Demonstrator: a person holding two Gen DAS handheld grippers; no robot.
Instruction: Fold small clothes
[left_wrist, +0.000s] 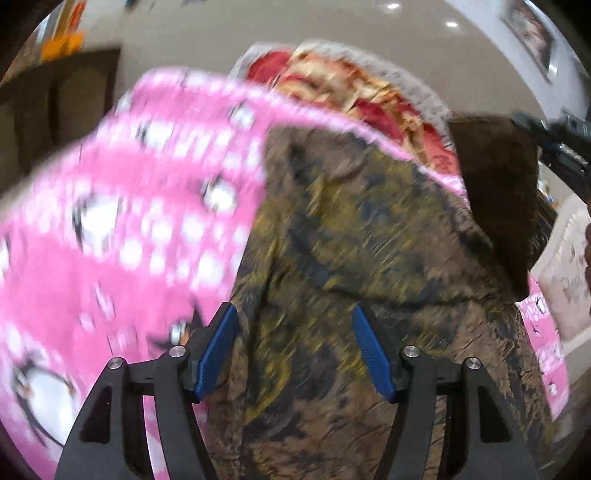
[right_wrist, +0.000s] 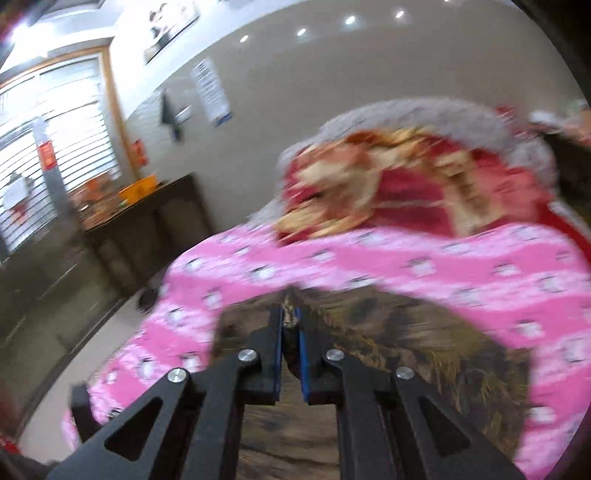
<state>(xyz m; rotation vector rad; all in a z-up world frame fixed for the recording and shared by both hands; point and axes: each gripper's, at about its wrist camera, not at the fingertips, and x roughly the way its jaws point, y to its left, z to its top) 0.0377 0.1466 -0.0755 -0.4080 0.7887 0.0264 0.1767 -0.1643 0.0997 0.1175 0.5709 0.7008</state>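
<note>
A small brown and olive patterned garment (left_wrist: 351, 221) lies on a pink bedsheet (left_wrist: 110, 221) printed with penguins. My left gripper (left_wrist: 293, 308) hovers over the garment's near part with its blue pads apart and nothing pinched between them. My right gripper (right_wrist: 289, 314) is shut on an edge of the garment (right_wrist: 406, 332), and a bit of the cloth shows between its pads. In the left wrist view the right gripper (left_wrist: 554, 144) appears at the upper right, holding a dark brown flap of the garment raised off the bed. Both views are blurred by motion.
A red and gold blanket (left_wrist: 351, 85) with a grey fleecy edge is heaped at the far side of the bed (right_wrist: 406, 184). A dark wooden cabinet (right_wrist: 147, 221) stands to the left by the wall. A white cushion (left_wrist: 565, 266) lies at the right.
</note>
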